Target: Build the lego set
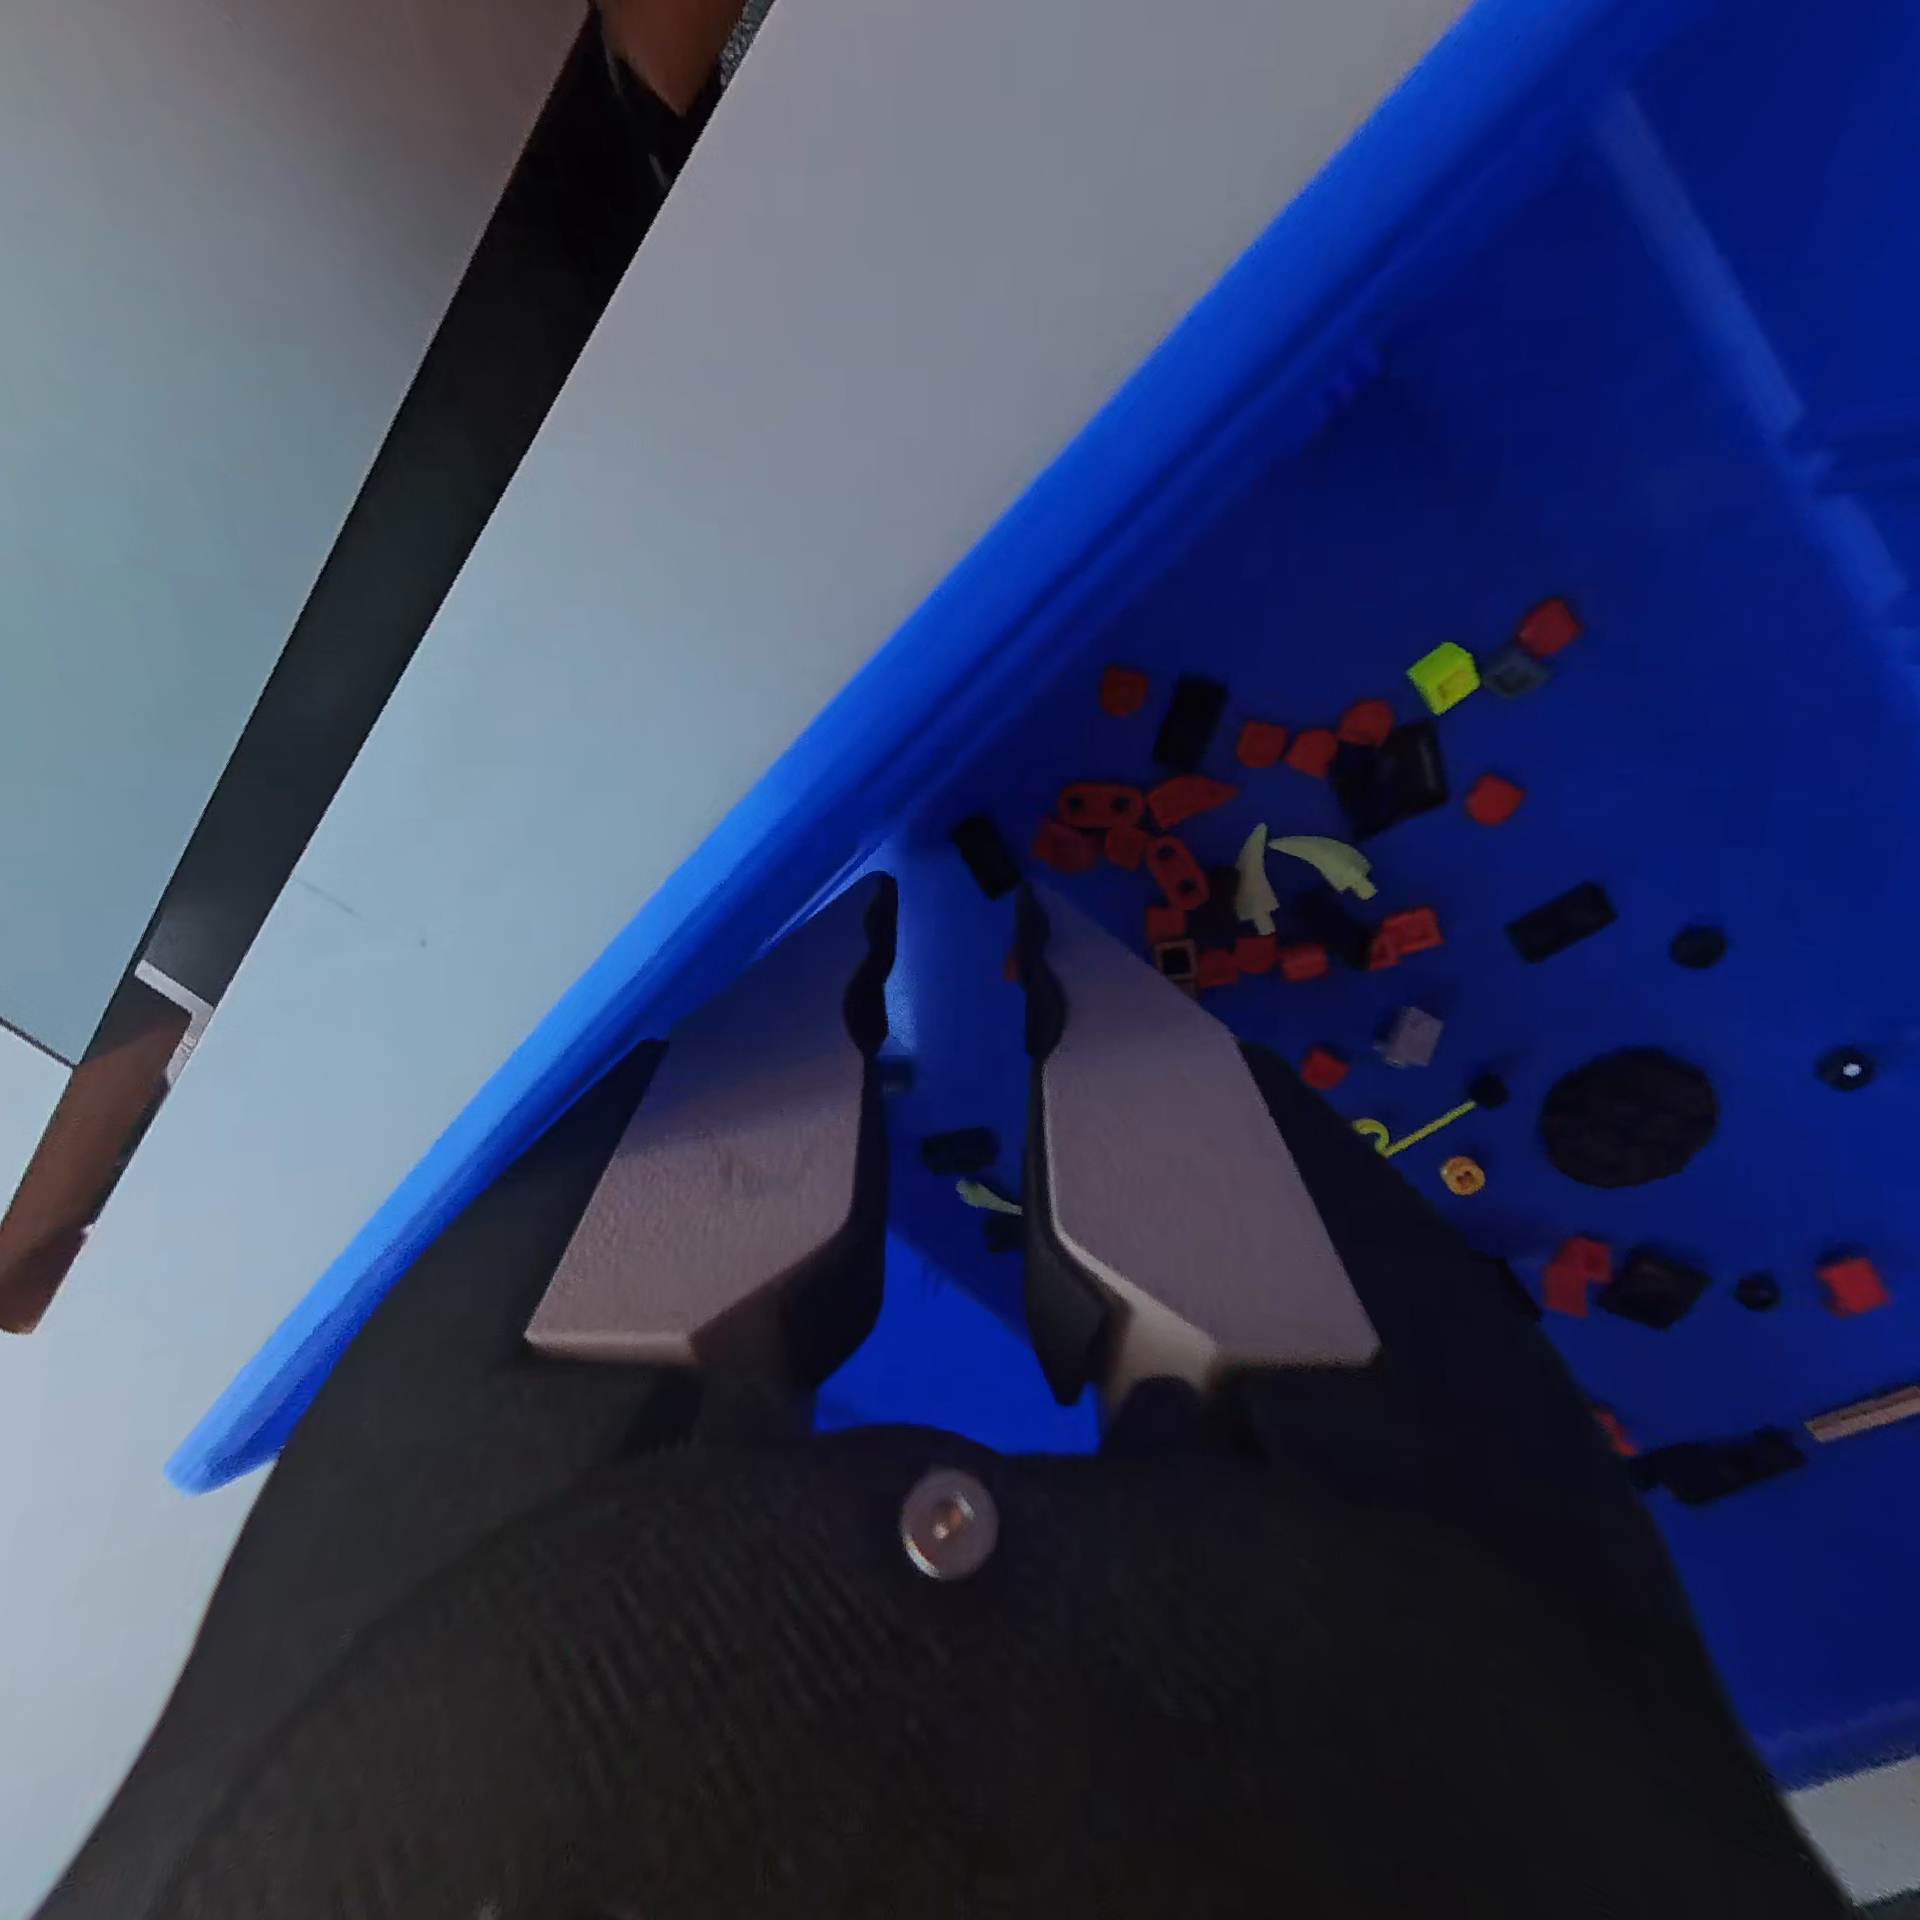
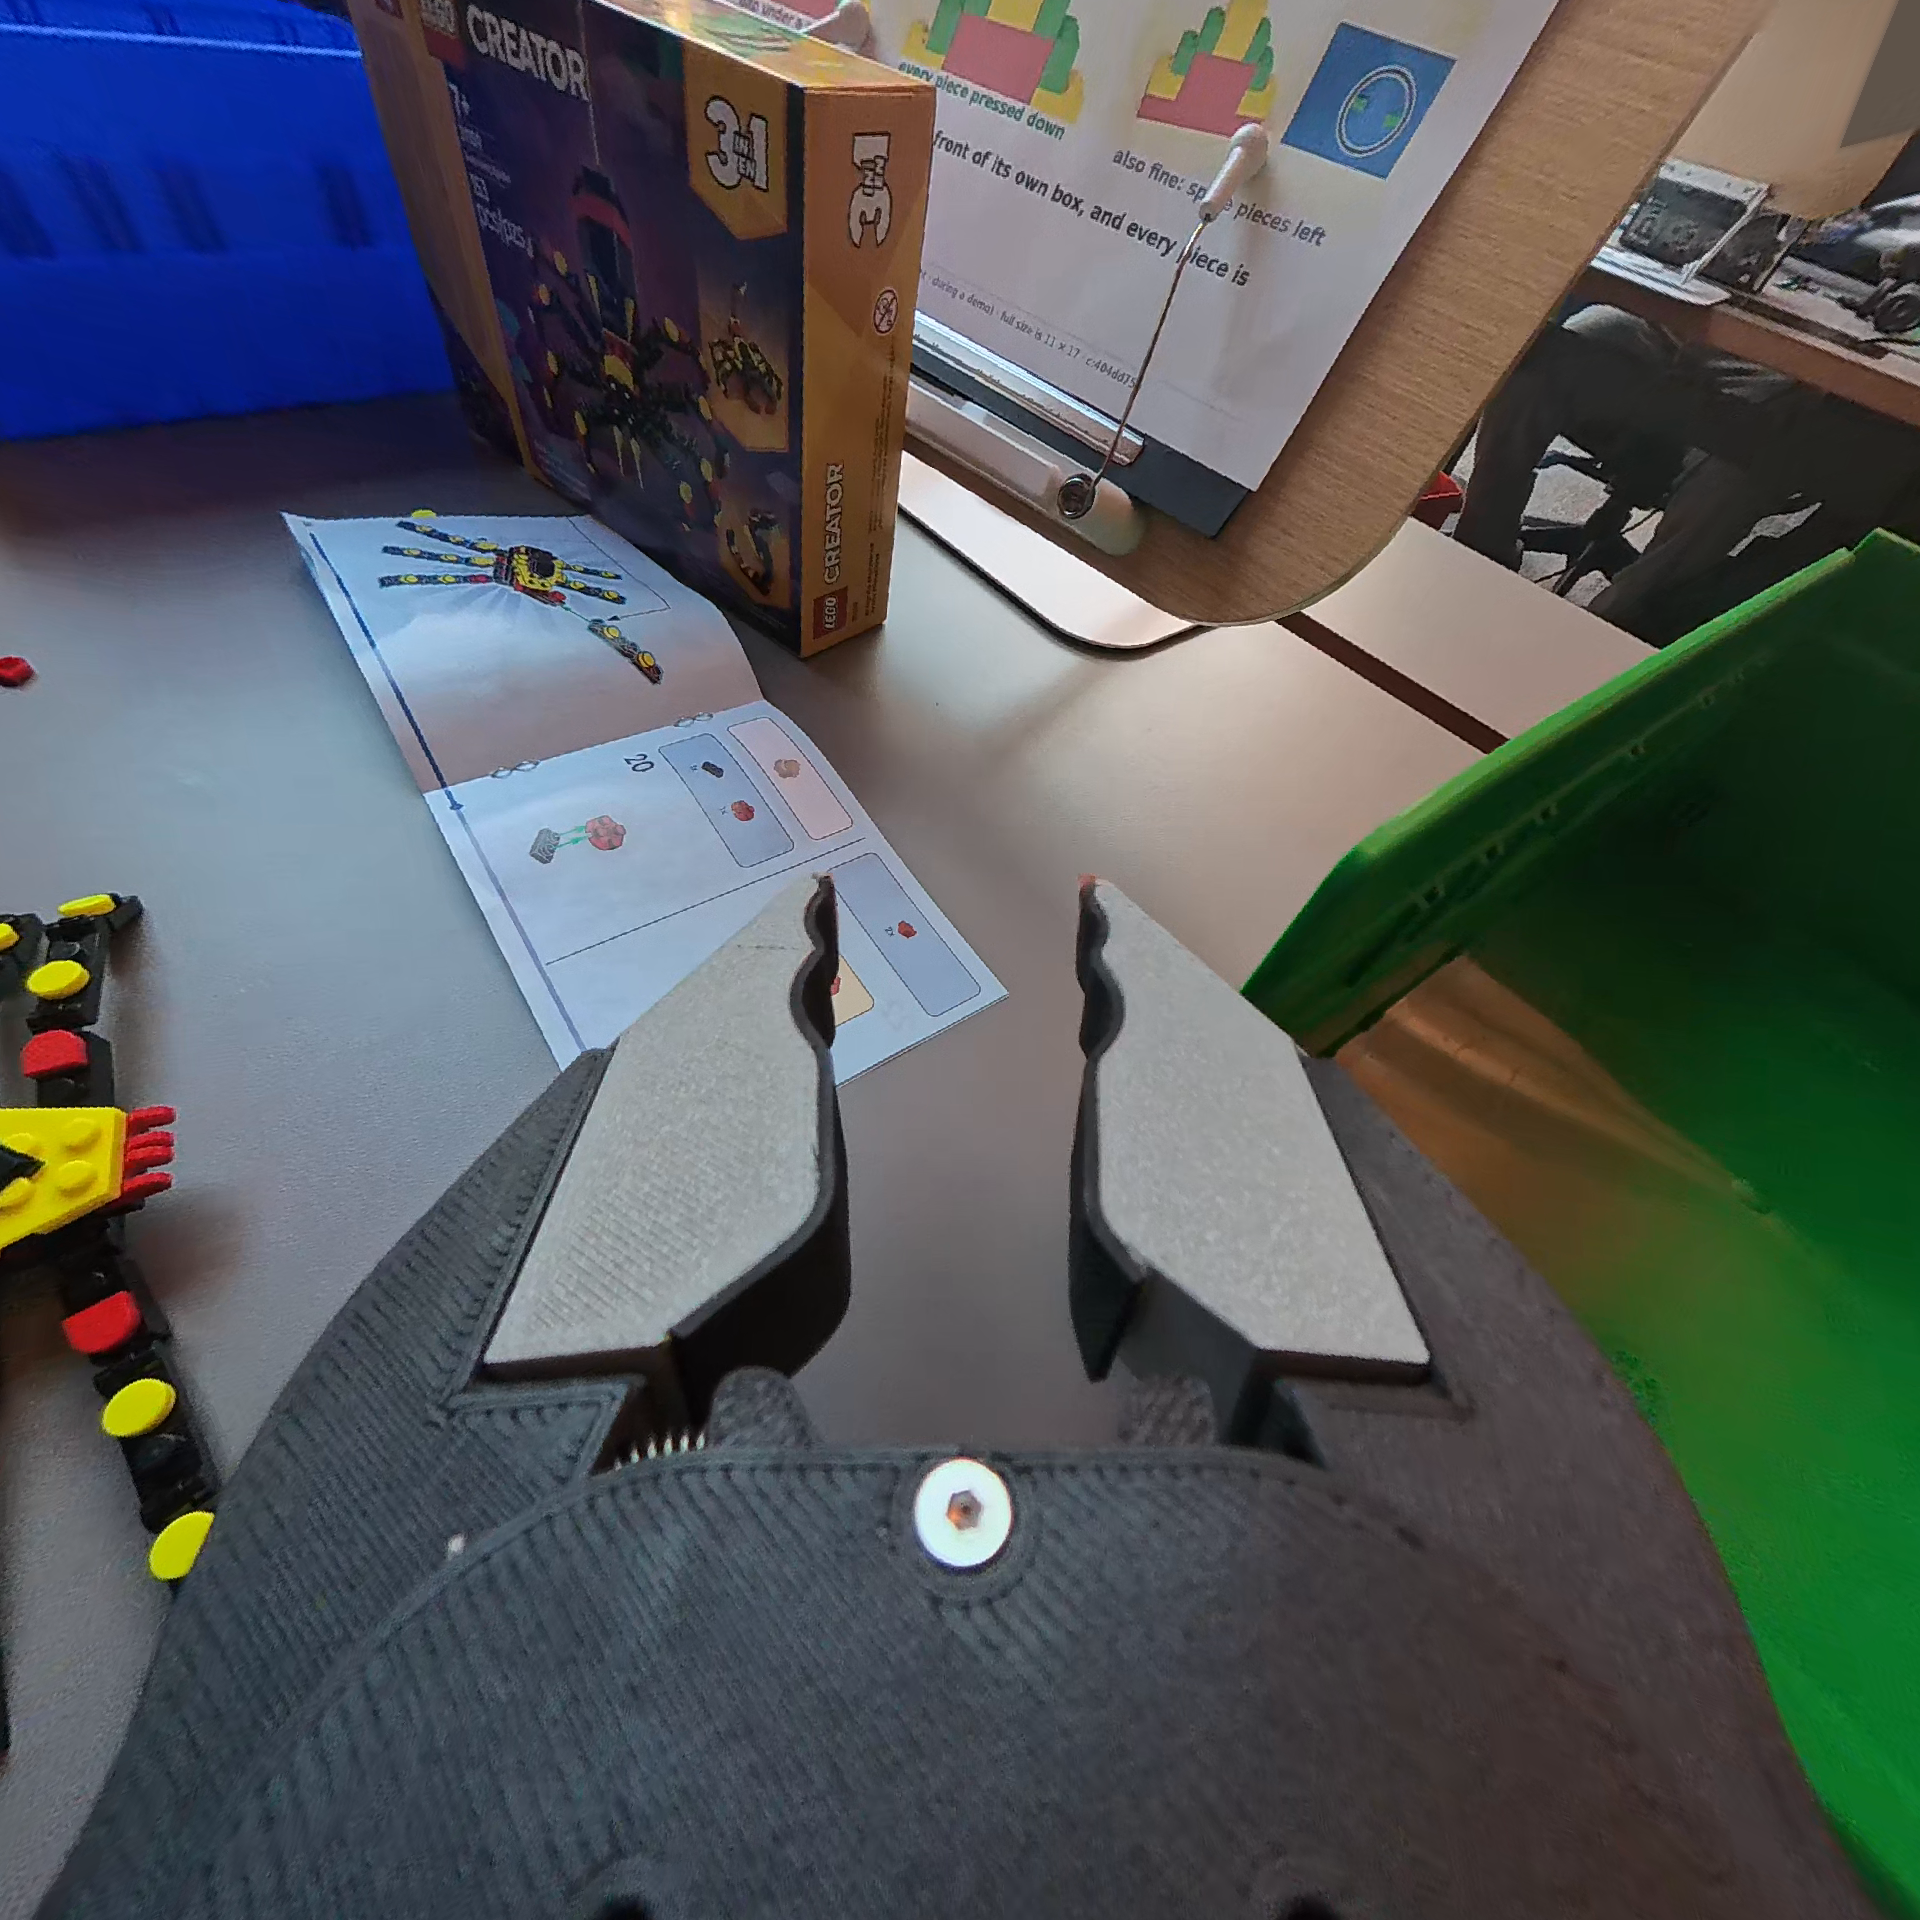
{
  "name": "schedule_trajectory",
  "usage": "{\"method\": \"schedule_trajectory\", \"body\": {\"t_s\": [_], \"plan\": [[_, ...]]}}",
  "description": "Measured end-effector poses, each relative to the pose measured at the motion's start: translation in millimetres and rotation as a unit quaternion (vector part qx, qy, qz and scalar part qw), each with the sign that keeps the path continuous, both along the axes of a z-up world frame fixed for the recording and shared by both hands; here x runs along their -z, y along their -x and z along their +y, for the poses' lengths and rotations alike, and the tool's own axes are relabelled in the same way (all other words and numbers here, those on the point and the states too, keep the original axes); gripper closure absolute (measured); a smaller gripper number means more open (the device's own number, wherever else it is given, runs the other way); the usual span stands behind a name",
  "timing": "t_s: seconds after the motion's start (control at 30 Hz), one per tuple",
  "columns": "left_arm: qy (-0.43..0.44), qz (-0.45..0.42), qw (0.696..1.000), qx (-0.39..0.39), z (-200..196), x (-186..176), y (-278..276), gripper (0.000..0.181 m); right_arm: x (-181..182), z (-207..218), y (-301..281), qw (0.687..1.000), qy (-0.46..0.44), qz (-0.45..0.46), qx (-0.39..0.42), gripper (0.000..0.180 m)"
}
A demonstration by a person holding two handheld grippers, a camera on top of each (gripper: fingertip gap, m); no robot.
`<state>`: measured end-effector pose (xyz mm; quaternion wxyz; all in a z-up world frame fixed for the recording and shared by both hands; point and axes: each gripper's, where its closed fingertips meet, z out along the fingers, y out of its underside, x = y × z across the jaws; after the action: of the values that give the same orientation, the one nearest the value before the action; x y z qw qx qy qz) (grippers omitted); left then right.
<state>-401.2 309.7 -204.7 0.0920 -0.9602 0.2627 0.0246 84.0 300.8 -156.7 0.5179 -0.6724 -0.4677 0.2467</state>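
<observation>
Blue bin (image 1: 1351, 436), left: loose lego pieces (image 1: 1174, 831) – red, black, lime – scattered on its floor; judged light, rigid, slick, best pinched across flat sides. Left gripper (image 1: 951, 904) hangs over them, jaws narrowly apart, empty. Counter (image 2: 312, 987): part-built spider model (image 2: 78, 1174), yellow, black and red; joints likely fragile, so hold by the body. Instruction booklet (image 2: 623, 831) and printed set box (image 2: 665, 312) – writing not transcribed. Right gripper (image 2: 951, 904): jaws wide apart, empty. Green bin (image 2: 1662, 935), far right.

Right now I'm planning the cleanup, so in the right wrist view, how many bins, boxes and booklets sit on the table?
Bins: 2, a blue bin and a green bin
Box: 1
Booklet: 1
Total: 4
</observation>
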Motion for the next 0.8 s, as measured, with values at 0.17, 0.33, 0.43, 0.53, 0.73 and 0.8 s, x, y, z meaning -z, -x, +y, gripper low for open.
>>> {"method": "schedule_trajectory", "body": {"t_s": [0.17,0.33,0.43,0.53,0.73,0.8], "plan": [[-0.027,0.013,0.999,-0.018,4.7,3.3,0.0,0.162,-0.2,-1.9,0.4,1.000,0.000,0.001,-0.004,0.137],[-0.030,-0.007,0.999,-0.032,3.9,7.2,-4.7,0.167,0.3,-3.0,1.0,1.000,-0.001,-0.002,-0.005,0.139],[-0.033,-0.023,0.998,-0.038,3.2,7.6,-7.1,0.174,0.3,-3.6,1.4,1.000,-0.003,-0.003,-0.006,0.140],[-0.037,-0.037,0.998,-0.037,2.0,8.0,-9.2,0.176,0.2,-3.8,1.4,1.000,-0.003,-0.003,-0.006,0.141],[-0.034,-0.036,0.998,-0.028,-3.2,7.8,-10.4,0.175,-0.5,-5.4,1.2,1.000,-0.005,-0.001,-0.006,0.141],[-0.034,-0.035,0.999,-0.019,-6.3,3.9,-12.4,0.175,-0.9,-5.9,1.0,1.000,-0.006,-0.001,-0.006,0.141]]}}
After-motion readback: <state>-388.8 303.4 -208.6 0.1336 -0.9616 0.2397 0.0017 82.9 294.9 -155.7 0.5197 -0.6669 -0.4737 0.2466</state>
